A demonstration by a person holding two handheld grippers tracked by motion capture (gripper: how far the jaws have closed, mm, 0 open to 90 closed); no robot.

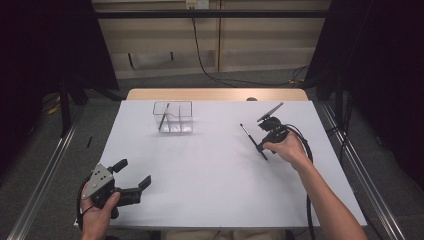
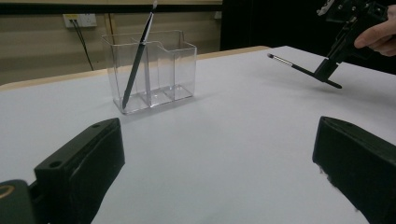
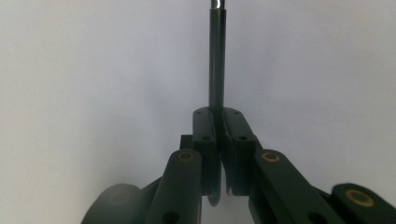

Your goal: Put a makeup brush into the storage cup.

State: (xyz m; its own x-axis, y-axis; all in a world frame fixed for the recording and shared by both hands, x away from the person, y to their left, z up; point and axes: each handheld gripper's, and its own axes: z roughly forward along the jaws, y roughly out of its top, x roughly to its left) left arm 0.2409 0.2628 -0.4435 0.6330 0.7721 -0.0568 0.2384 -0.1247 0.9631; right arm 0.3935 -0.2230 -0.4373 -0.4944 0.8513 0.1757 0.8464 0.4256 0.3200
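A clear plastic organizer (image 1: 173,119) (image 2: 159,70) with three compartments stands at the far left-middle of the white table (image 1: 210,170). A thin dark brush (image 1: 164,116) (image 2: 137,63) leans in its left compartment. My right gripper (image 1: 259,146) (image 3: 218,114) is at the right, just above the table and shut on a second thin dark brush (image 1: 250,136) (image 2: 299,69) (image 3: 217,60). That brush sticks out past the jaws, its metal-banded tip pointing toward the organizer. My left gripper (image 1: 135,172) (image 2: 215,158) rests at the near left corner, jaws wide open with nothing between them.
A wooden strip (image 1: 215,94) runs along the table's far edge. Metal rails (image 1: 45,170) flank the table on both sides, and a cable (image 1: 307,150) trails from the right gripper along the forearm. Bare white tabletop lies between the grippers and the organizer.
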